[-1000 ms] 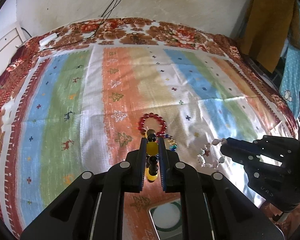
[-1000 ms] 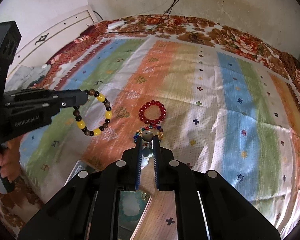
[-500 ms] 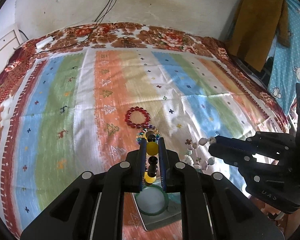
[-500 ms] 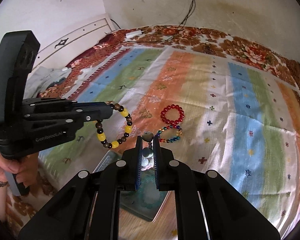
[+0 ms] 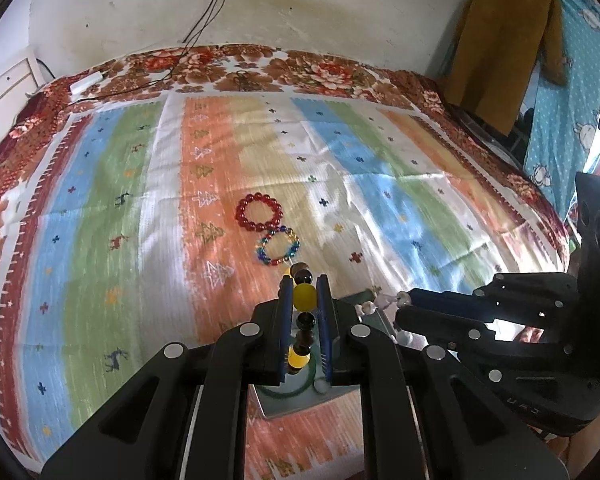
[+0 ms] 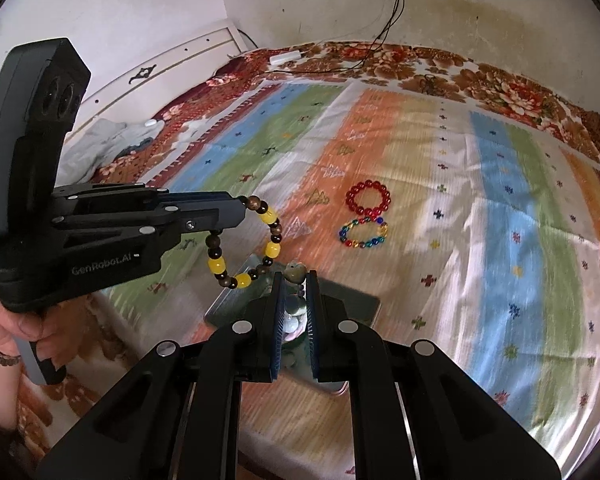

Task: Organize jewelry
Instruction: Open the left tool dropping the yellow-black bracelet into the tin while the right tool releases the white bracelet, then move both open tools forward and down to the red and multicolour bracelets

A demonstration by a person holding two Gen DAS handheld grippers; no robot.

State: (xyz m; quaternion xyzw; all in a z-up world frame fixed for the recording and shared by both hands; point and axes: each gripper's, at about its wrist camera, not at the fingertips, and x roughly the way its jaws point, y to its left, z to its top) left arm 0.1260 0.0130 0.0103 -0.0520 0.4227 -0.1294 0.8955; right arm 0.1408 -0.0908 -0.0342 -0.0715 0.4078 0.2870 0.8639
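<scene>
Two bracelets are in the air and two lie on the bedspread [image 5: 379, 184]. The left gripper [image 5: 304, 292] is closed on the yellow and dark bead bracelet [image 6: 244, 246]; in the right wrist view this loop hangs freely from its tips. The right gripper [image 6: 294, 280] is closed on a pale bead bracelet [image 5: 383, 304], a greenish bead pinched between its pads; most of that string is hidden behind the fingers, so I cannot tell its full shape.

Below both grippers is a shallow grey tray [image 6: 351, 300] with a round pale green thing in it, maybe a bangle; it is half covered. The tray lies directly under the tips of both grippers, a little nearer to the person than the red bracelet [image 5: 258, 214] and the multicolour bracelet [image 5: 279, 247]. These two rest flat on the orange stripe, touching or almost touching, one behind the other, further out along the line in which the grippers point.

My judgement: the coming move is a lowering into the tray, and the right gripper seems more centred over it, while the yellow loop hangs over the left edge of the tray.

The only writing I can read is "GenRobot.AI" on the side of the left gripper body. Some letters on the right gripper body are too unclear.
</scene>
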